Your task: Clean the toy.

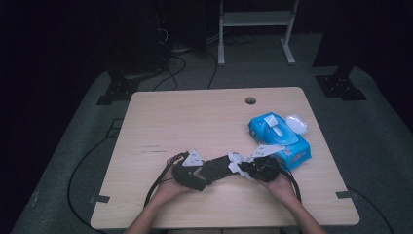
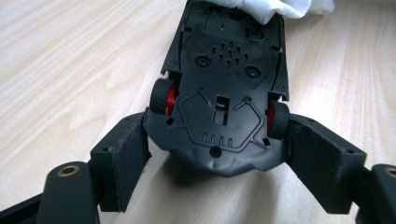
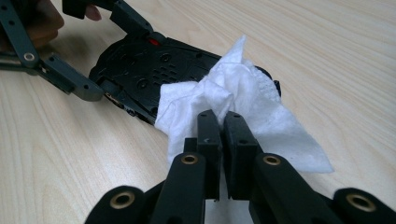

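Now left tool is clamping upturned toy car near tabletop's front edge; right tool, closed, is pinching wipe w/ it lying on car.

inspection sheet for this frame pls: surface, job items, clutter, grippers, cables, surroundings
Surface: light wood table, round hole near the far edge.
Job's things: black toy car turned underside up; white wipe lying against one end of it.
Clutter: blue wipes pack and a small white case, far right.
Grippers: left gripper clamps the car's sides at the wheels; right gripper shut on the wipe.
Cables: one trails from each gripper off the near edge; more on the floor beyond the table.
Surroundings: dark room, grey floor, white frame legs behind.
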Motion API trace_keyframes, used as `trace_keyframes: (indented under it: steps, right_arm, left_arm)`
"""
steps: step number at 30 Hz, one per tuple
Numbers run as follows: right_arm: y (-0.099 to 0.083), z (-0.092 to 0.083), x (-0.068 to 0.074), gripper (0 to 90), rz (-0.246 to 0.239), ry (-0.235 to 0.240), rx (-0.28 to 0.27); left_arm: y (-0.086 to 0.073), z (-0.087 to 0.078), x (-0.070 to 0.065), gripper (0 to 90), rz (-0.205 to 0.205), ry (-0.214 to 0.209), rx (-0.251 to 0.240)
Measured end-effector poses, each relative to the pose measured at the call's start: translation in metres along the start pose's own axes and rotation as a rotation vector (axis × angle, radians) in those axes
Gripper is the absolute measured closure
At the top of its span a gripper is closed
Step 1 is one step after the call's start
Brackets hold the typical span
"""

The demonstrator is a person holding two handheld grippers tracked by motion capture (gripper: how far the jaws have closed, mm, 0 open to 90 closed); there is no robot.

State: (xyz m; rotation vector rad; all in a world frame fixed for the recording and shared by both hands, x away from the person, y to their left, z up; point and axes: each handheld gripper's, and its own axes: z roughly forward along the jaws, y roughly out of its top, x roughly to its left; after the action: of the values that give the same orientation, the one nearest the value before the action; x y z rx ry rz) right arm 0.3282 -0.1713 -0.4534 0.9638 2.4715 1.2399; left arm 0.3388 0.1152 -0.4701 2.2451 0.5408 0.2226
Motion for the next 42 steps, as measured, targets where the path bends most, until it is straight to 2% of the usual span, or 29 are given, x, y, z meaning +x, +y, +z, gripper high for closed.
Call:
trace_keyframes:
  steps: [3,7,14,16,17,19,22,27,30,35,39,42]
  right_arm:
    - [0.000,0.000,0.001,85.5,-0.007,0.000,0.000]
    - [-0.001,-0.001,0.003,85.5,-0.029,0.004,0.015]
    - [-0.003,-0.001,0.002,85.6,-0.032,0.008,0.007]
    - [-0.003,-0.002,0.003,85.7,-0.046,0.003,0.006]
    - [-0.004,-0.002,0.003,85.7,-0.049,0.003,0.003]
    - [-0.005,-0.002,0.003,85.7,-0.053,0.003,-0.001]
    - [-0.008,-0.003,0.005,85.9,-0.075,0.001,-0.014]
    - [-0.009,-0.004,0.006,86.1,-0.098,-0.001,-0.017]
    - [-0.010,-0.004,0.007,86.3,-0.120,-0.007,-0.023]
    - [-0.012,-0.004,0.009,86.5,-0.137,-0.013,-0.034]
    - [-0.015,-0.005,0.010,86.6,-0.150,-0.013,-0.049]
    - [-0.016,-0.006,0.010,86.6,-0.152,-0.011,-0.050]
  left_arm:
    - [-0.001,-0.003,0.002,21.2,-0.009,-0.008,-0.002]
    - [0.000,-0.007,0.004,21.2,-0.039,-0.027,-0.039]
    - [-0.001,-0.006,0.014,22.5,-0.150,-0.088,-0.055]
    - [0.000,-0.005,0.018,24.6,-0.188,-0.129,-0.067]
    - [0.000,-0.005,0.019,25.4,-0.199,-0.134,-0.067]
    - [0.001,-0.005,0.017,30.8,-0.197,-0.124,-0.060]
    - [0.003,-0.004,0.016,32.6,-0.199,-0.117,-0.038]
    - [0.000,0.003,0.022,32.6,-0.266,-0.159,0.000]
    - [0.000,0.004,0.024,32.6,-0.289,-0.179,0.001]
    - [-0.002,0.007,0.030,33.2,-0.359,-0.218,-0.013]
    - [0.000,0.012,0.030,36.0,-0.373,-0.233,-0.030]
    - [0.005,0.013,0.030,35.5,-0.361,-0.226,-0.002]
